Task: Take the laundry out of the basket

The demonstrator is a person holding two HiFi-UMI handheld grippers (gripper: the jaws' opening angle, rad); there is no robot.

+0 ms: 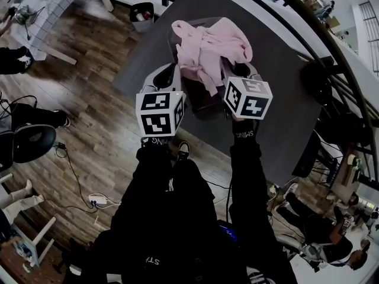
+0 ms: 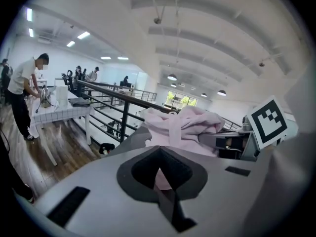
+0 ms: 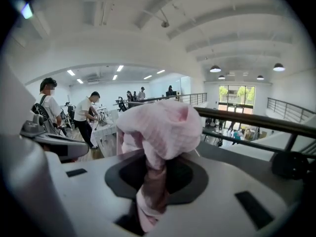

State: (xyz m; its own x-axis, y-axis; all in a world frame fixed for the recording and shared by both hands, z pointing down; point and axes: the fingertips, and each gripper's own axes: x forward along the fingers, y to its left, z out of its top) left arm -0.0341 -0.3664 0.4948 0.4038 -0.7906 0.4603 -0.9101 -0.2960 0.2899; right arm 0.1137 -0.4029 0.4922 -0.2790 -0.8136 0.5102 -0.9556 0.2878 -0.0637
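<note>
Wood flooring [image 1: 89, 99] surrounds a dark grey table [image 1: 284, 117], with a black railing [image 2: 123, 100] and an open hall beyond it. A dark basket [image 1: 201, 99] stands on the table directly in front of the person. The pink garment [image 1: 207, 46] sits heaped on top of the basket and spills over its rim.

**Gripper state**
- Right hand-held gripper [image 1: 240, 73]: closed on the garment. In the right gripper view, a twisted fold of pink cloth [image 3: 163, 127] runs down into the line where the jaws [image 3: 153, 181] meet.
- Left hand-held gripper [image 1: 169, 76]: closed at the near left edge of the heap. In the left gripper view, a small patch of pink shows in the jaws [image 2: 159, 174], so it appears to pinch a thin fold. The bulk of the garment [image 2: 182, 127] lies just beyond.

**Step in hand**
This appears to be the lift-out step: both grips are made, and the cloth is still over the basket.

**Next move**
1. Raise both grippers together until the hanging cloth clears the rim.
2. Carry the garment sideways to bare table.
3. Watch the left grip, which looks shallow and may slip.

**Orientation**
The garment is bunched and has no clean direction. From above, its widest span runs across the person's front, from one gripper to the other. One strip trails from the heap toward the person.
</note>
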